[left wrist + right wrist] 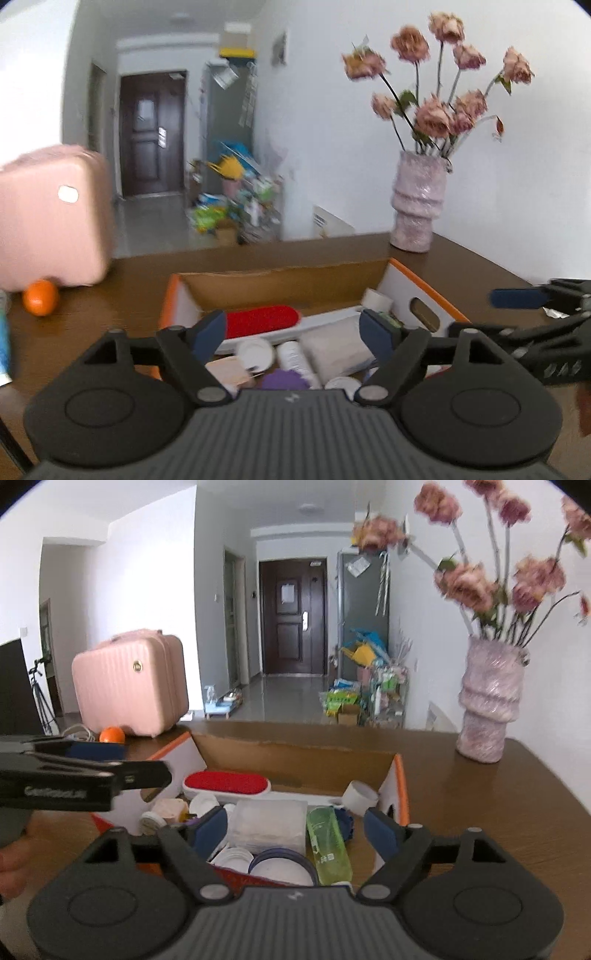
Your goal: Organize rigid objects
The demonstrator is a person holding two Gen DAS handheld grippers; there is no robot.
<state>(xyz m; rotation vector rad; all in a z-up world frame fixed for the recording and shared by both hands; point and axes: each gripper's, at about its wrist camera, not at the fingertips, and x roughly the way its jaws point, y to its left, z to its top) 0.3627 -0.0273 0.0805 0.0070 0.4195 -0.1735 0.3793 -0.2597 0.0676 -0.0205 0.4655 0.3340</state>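
My left tongs (293,334) are spread wide with nothing between the pads, hovering over the near edge of the cardboard box (280,280). My right tongs (295,830) are equally spread and bare, just right of the left pair above the same box. Below them lie a red-faced brush (226,782), a clear green bottle (328,843), white lids (234,860) and a tape roll (360,794). Farther out on the bench (480,812), an orange (40,297) and pink case (51,218) sit left, a vase (487,705) right.
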